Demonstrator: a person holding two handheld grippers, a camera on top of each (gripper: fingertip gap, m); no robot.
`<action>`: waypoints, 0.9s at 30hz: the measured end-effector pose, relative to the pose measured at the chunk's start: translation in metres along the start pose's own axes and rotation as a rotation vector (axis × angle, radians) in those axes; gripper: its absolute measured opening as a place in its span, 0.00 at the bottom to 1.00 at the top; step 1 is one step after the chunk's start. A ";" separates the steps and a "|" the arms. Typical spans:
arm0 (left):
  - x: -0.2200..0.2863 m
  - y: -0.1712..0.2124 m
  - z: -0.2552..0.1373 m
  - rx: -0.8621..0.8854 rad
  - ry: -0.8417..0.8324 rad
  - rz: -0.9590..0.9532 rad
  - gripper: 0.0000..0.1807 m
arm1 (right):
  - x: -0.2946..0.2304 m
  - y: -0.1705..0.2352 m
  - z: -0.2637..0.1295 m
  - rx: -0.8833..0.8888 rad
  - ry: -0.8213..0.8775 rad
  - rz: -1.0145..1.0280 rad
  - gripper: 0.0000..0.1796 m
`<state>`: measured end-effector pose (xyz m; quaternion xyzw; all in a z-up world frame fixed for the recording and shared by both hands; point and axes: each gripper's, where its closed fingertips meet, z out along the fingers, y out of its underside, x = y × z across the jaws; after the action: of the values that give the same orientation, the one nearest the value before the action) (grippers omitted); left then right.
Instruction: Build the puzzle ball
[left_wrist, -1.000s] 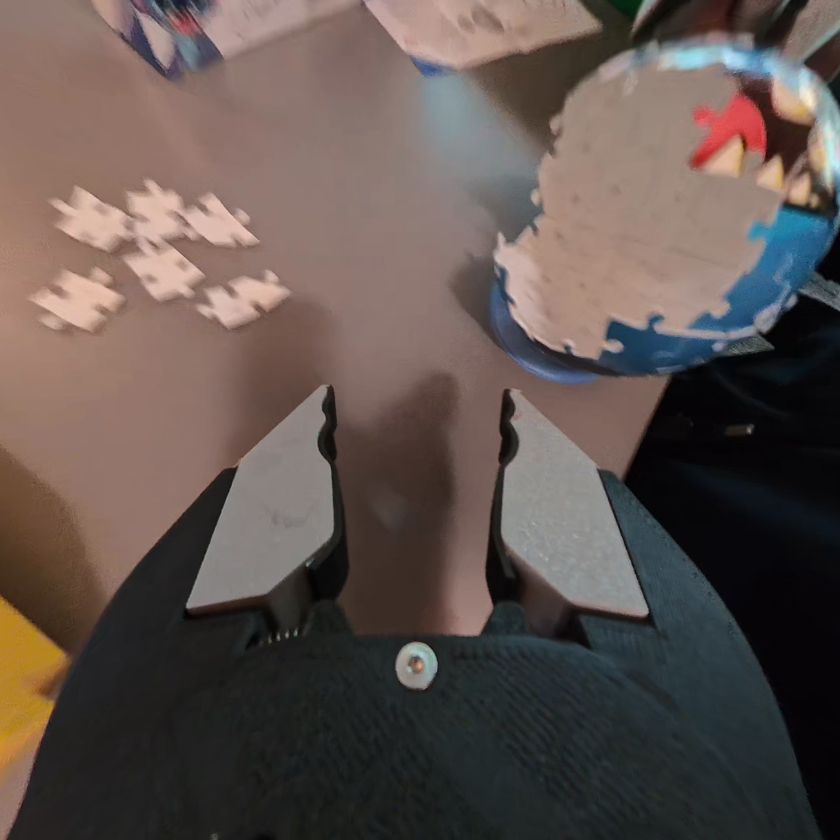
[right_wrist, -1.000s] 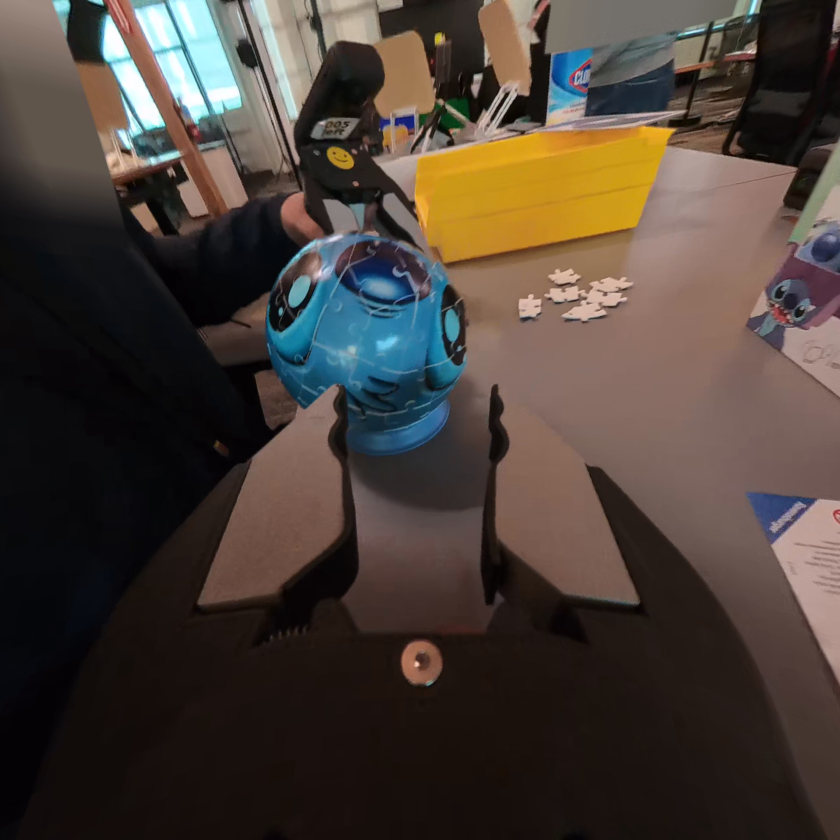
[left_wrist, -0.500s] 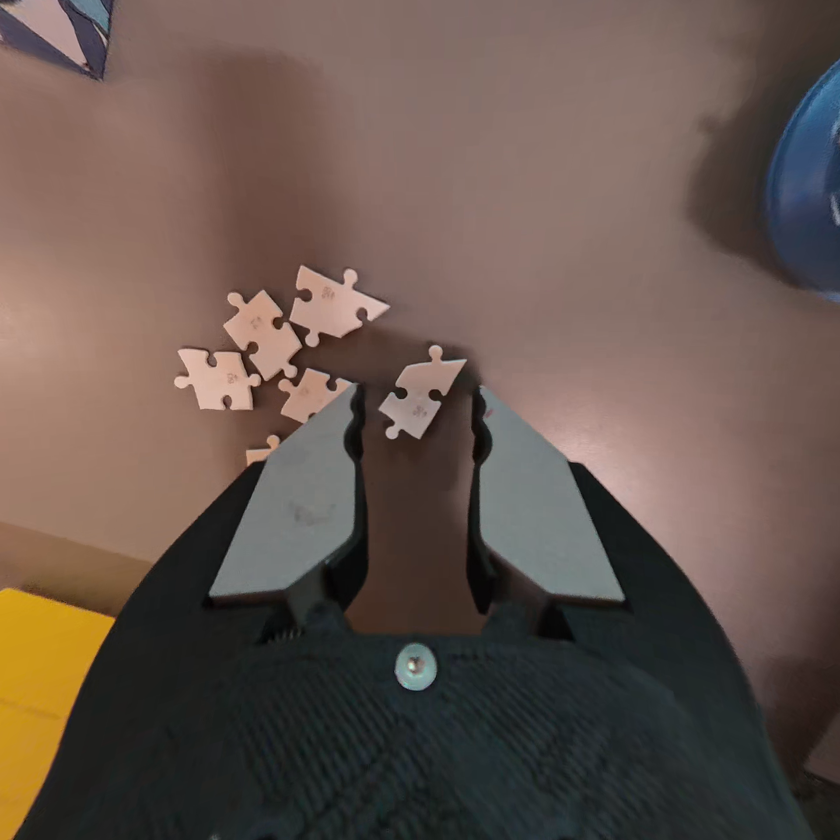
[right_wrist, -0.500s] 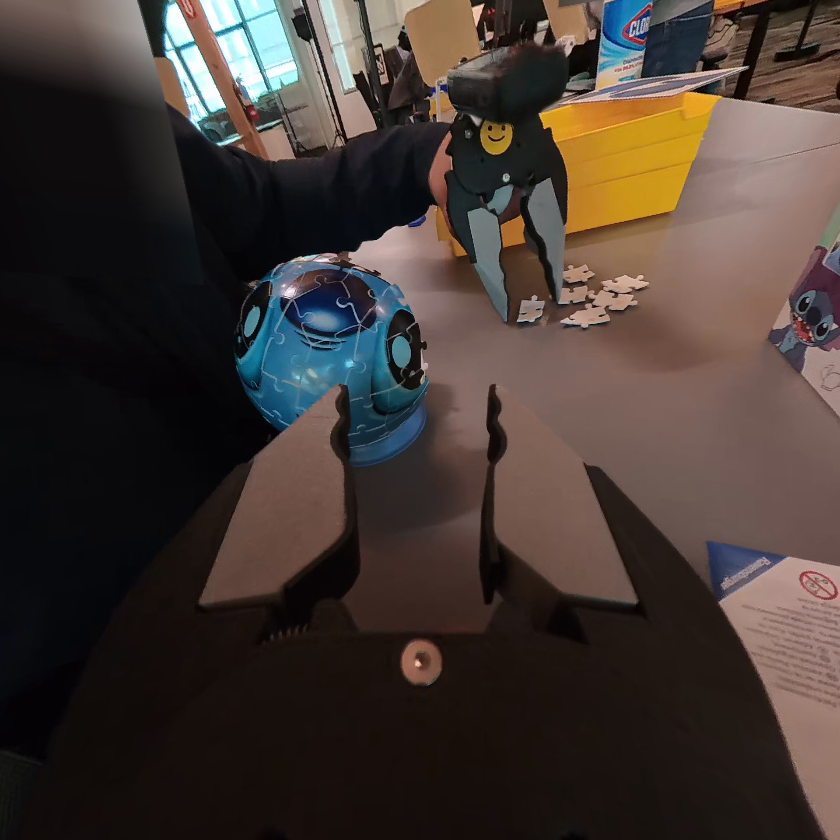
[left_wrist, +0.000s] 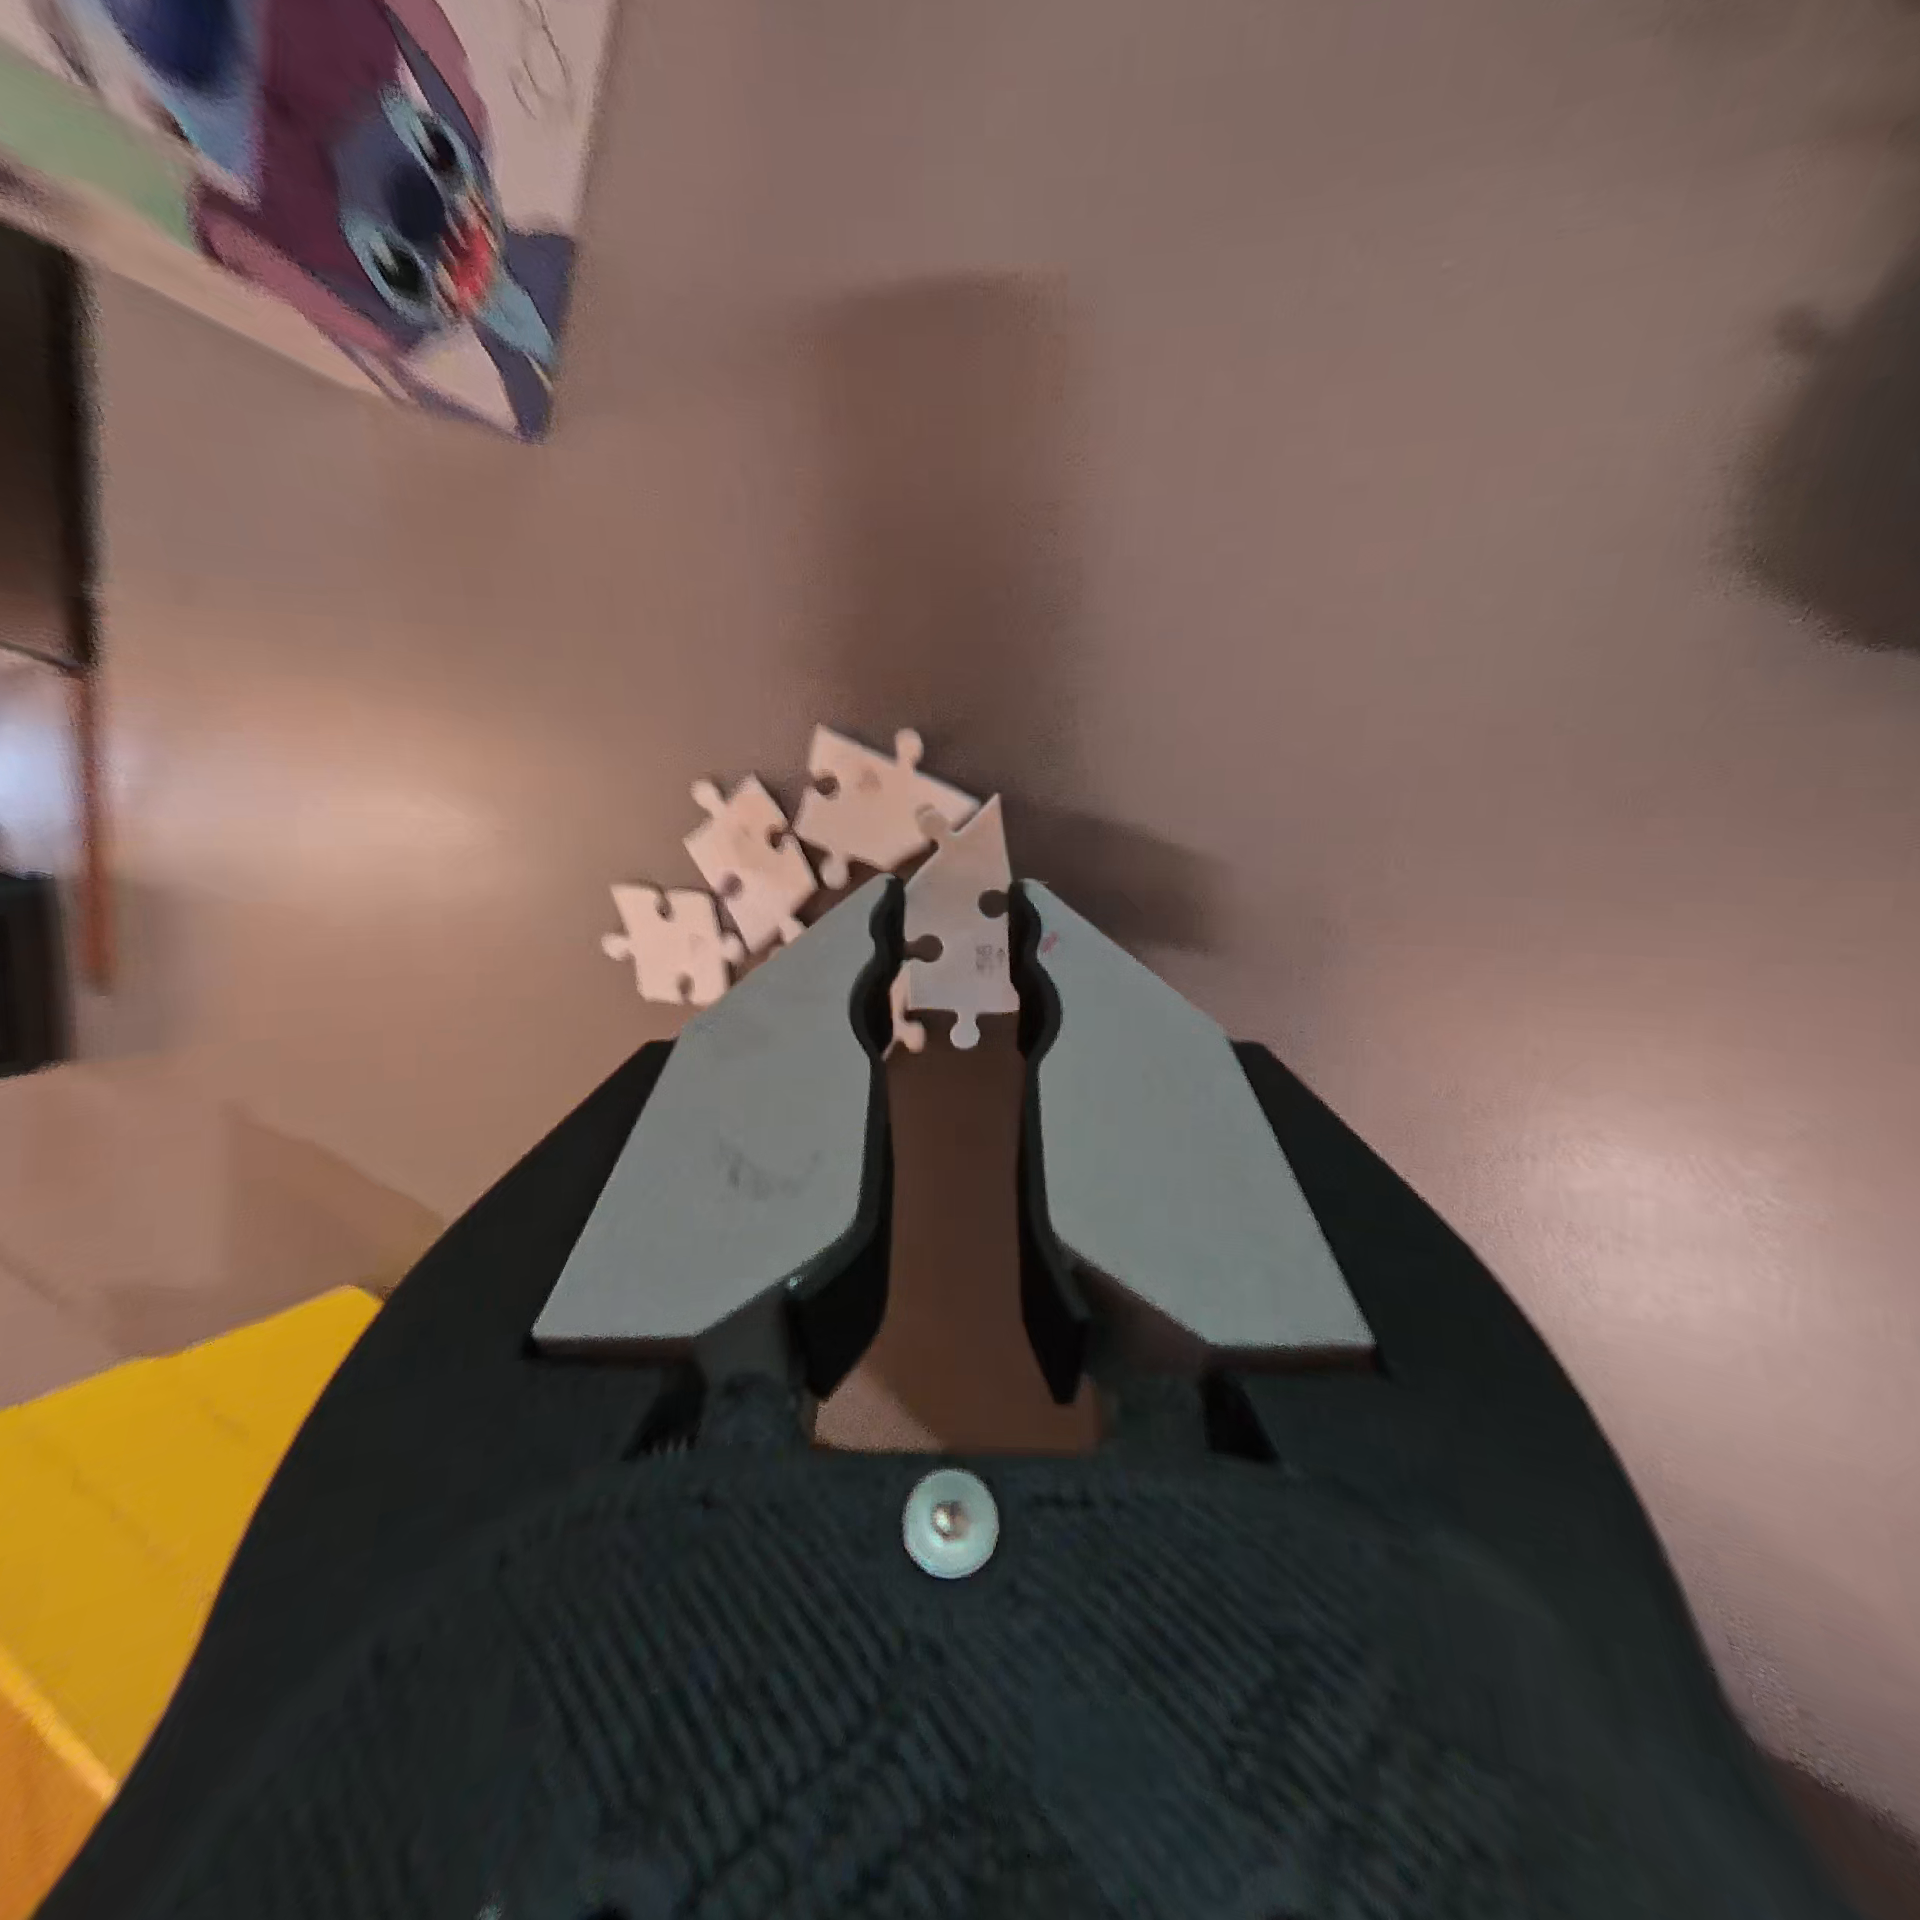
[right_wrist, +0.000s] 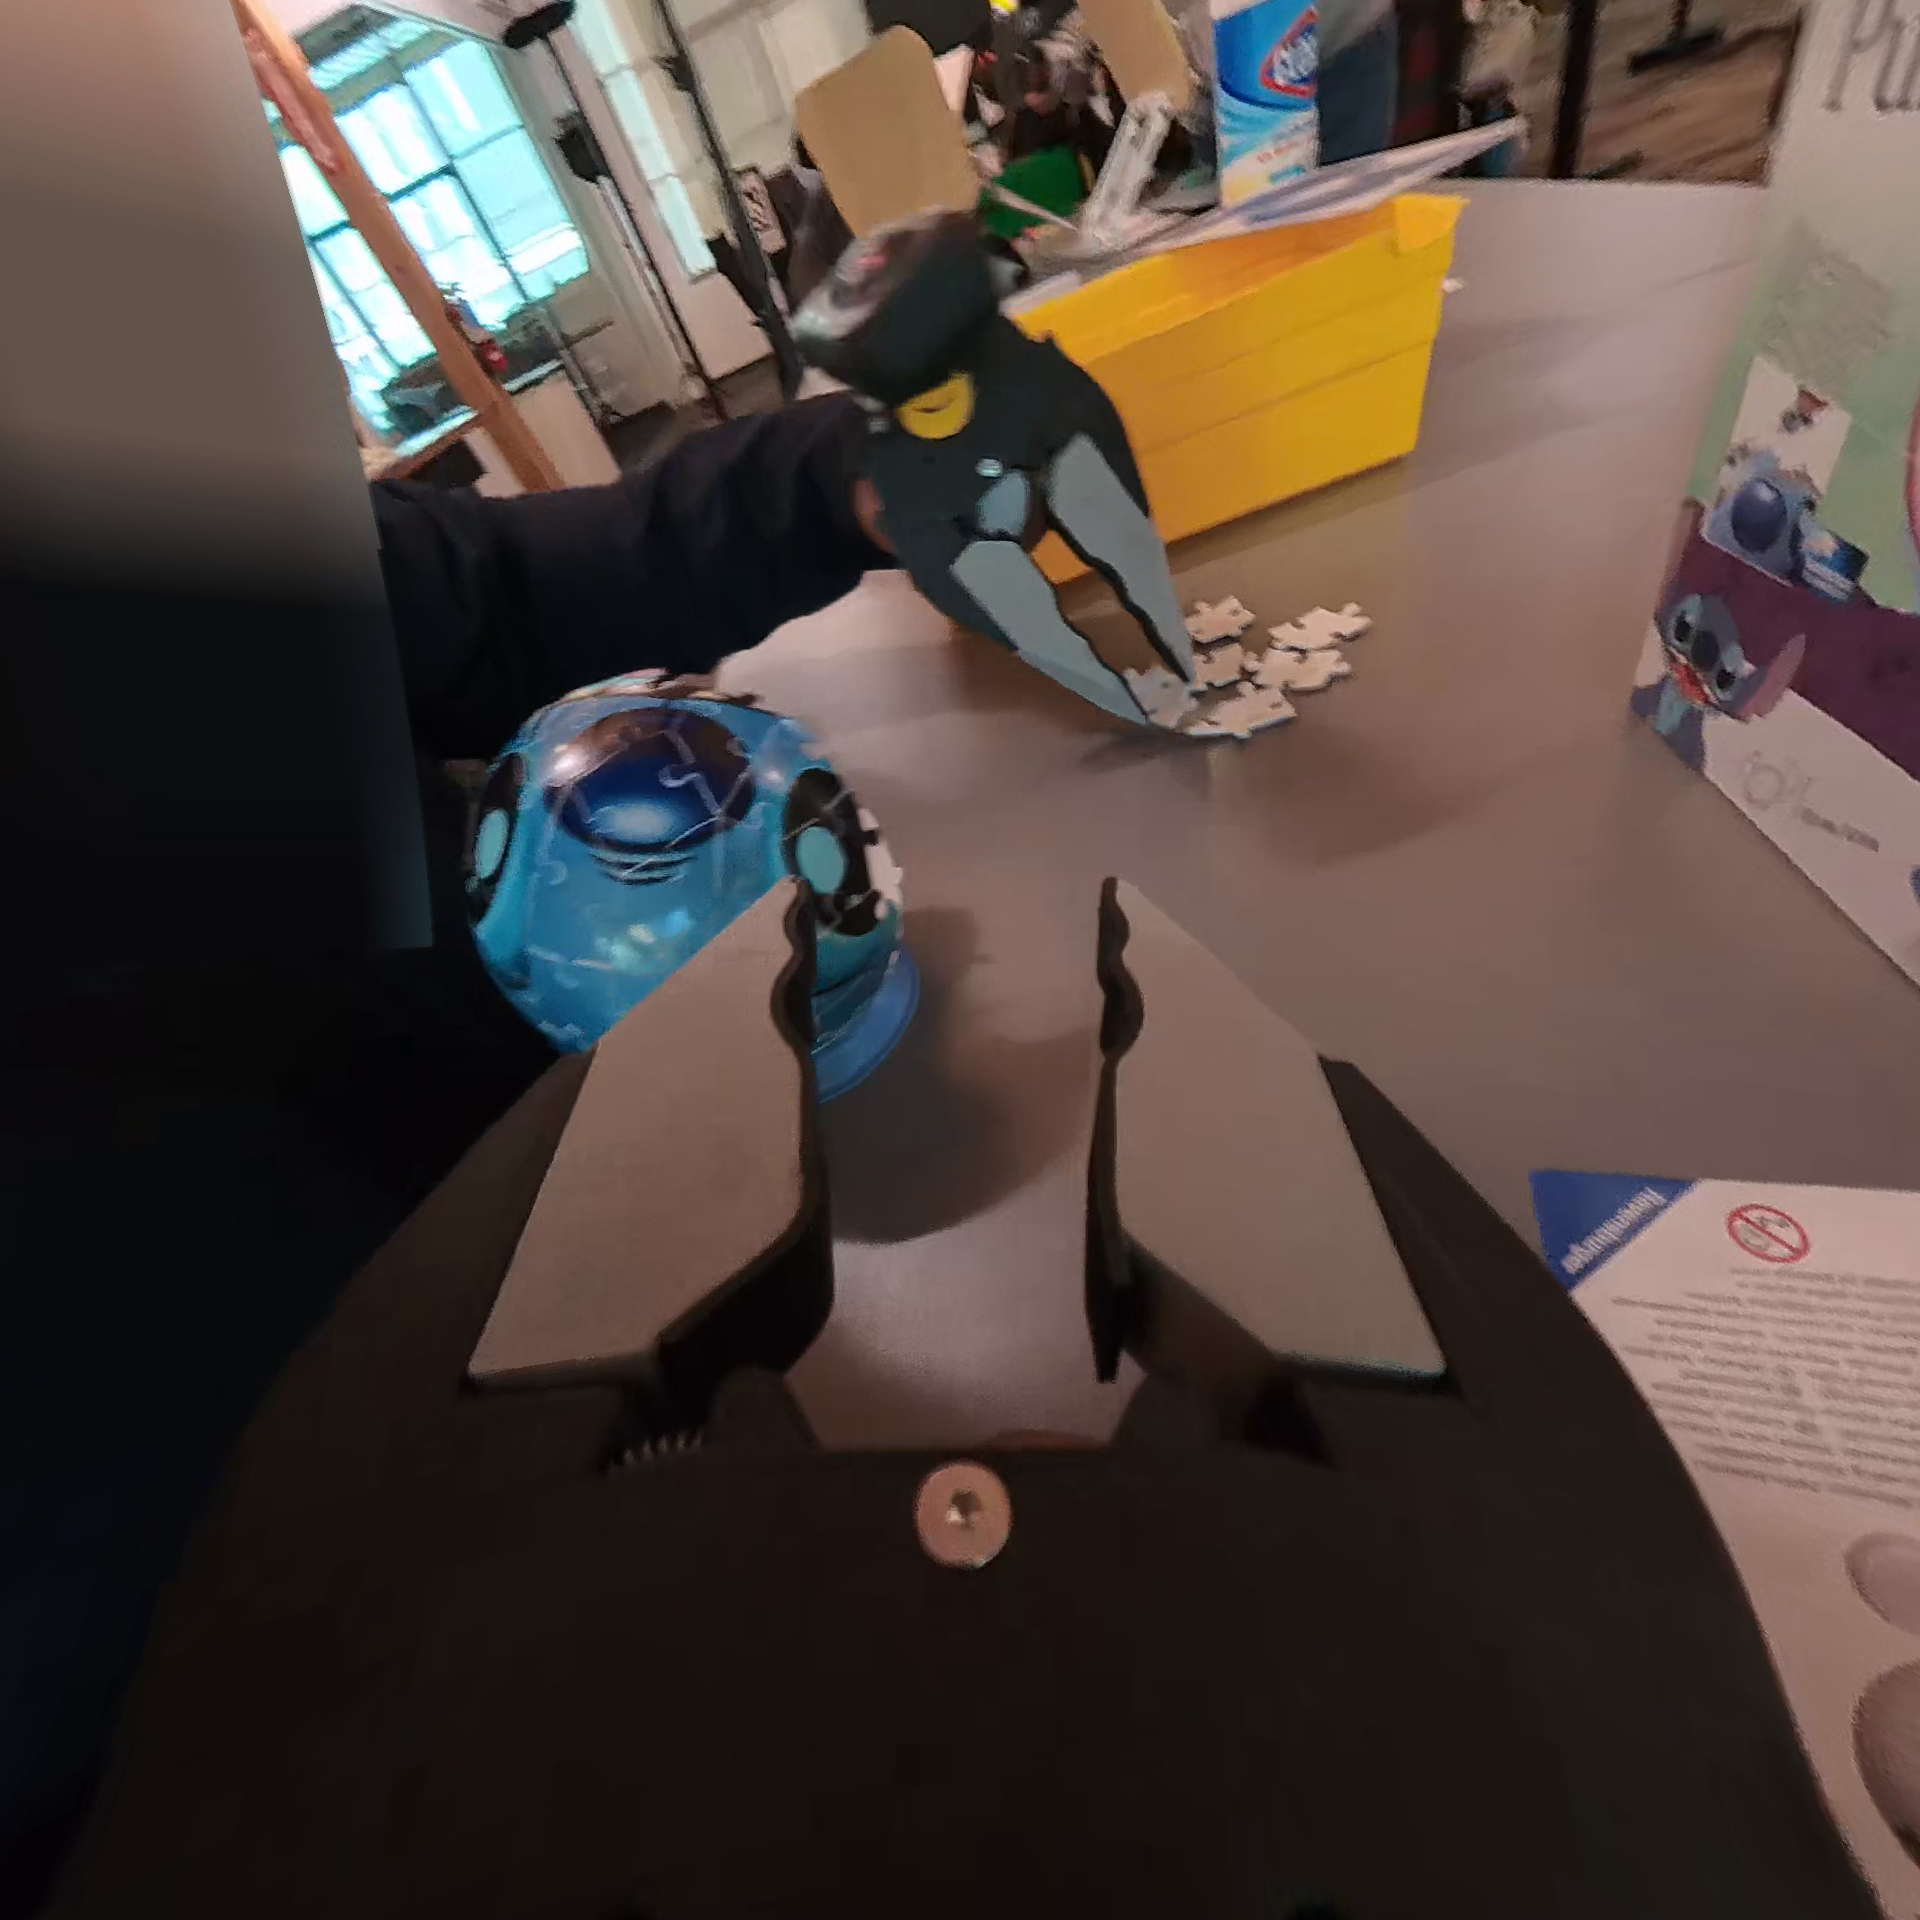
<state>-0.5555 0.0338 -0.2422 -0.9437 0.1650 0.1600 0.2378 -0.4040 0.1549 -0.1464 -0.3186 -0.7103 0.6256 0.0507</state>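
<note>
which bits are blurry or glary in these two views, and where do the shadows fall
Left wrist view: the printed puzzle box is motion-smeared, soft glare patches sit on the brown table, a dark shadow lies beyond the white puzzle piece. Right wrist view: the black left gripper and blue puzzle ball are slightly blurred, windows blown out.

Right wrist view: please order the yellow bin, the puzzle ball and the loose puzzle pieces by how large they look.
1. yellow bin
2. puzzle ball, nearer the camera, so this order is unsure
3. loose puzzle pieces, each clearly smallest
</note>
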 end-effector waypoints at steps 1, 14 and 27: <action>-0.001 -0.009 -0.001 0.033 -0.044 0.034 0.10 | 0.006 -0.001 0.003 -0.016 0.021 0.021 0.28; -0.004 -0.086 -0.023 0.344 -0.376 0.266 0.10 | 0.058 -0.021 0.092 -0.171 0.025 0.211 0.17; 0.008 -0.094 -0.026 0.433 -0.381 0.322 0.10 | 0.062 -0.001 0.128 -0.252 0.015 0.224 0.00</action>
<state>-0.5064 0.0976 -0.1864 -0.7862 0.2949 0.3303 0.4311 -0.5144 0.0772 -0.1929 -0.4046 -0.7426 0.5309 -0.0544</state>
